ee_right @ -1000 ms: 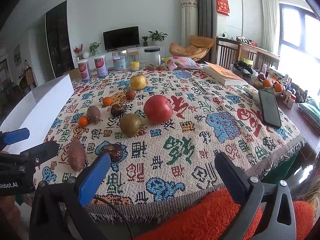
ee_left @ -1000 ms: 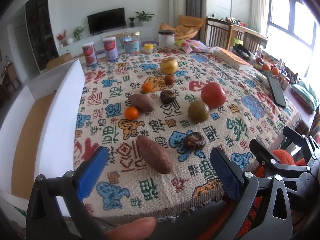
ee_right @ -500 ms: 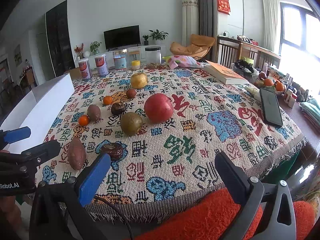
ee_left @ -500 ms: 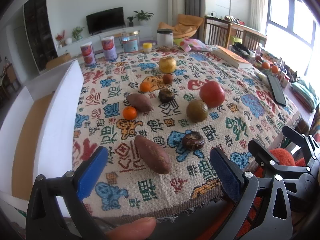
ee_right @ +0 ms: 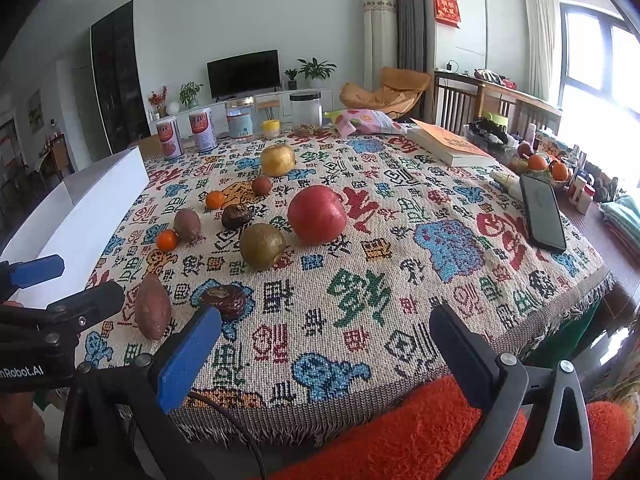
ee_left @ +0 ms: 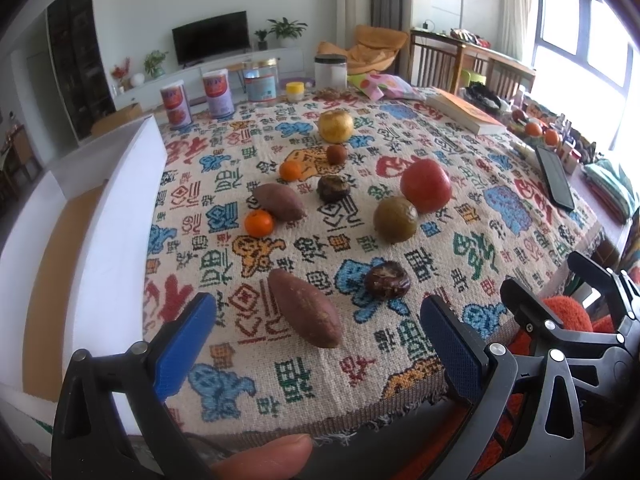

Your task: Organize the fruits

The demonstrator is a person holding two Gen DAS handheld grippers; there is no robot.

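Note:
Fruits lie on a patterned tablecloth [ee_left: 472, 240]. A near sweet potato [ee_left: 304, 307] [ee_right: 152, 305] lies between the open jaws of my left gripper [ee_left: 316, 332], just beyond the blue pads. A dark wrinkled fruit [ee_left: 387, 280] [ee_right: 224, 301] lies right of it. Further back are a green-brown round fruit [ee_left: 395, 219] [ee_right: 262, 246], a red apple [ee_left: 425, 185] [ee_right: 317, 214], a second sweet potato [ee_left: 279, 201], two small oranges [ee_left: 259, 223], another dark fruit [ee_left: 333, 188] and a yellow apple [ee_left: 335, 125]. My right gripper [ee_right: 324, 344] is open and empty above the table's near edge.
A white open box [ee_left: 120, 208] stands along the table's left side. Cans and jars [ee_left: 218, 94] stand at the far edge. A book [ee_left: 464, 114] and a black phone [ee_right: 542, 212] lie at the right. An orange fuzzy cushion [ee_right: 400, 432] is below the near edge.
Both grippers have crept slightly forward toward the table; the fruits have not moved and both grippers stay open.

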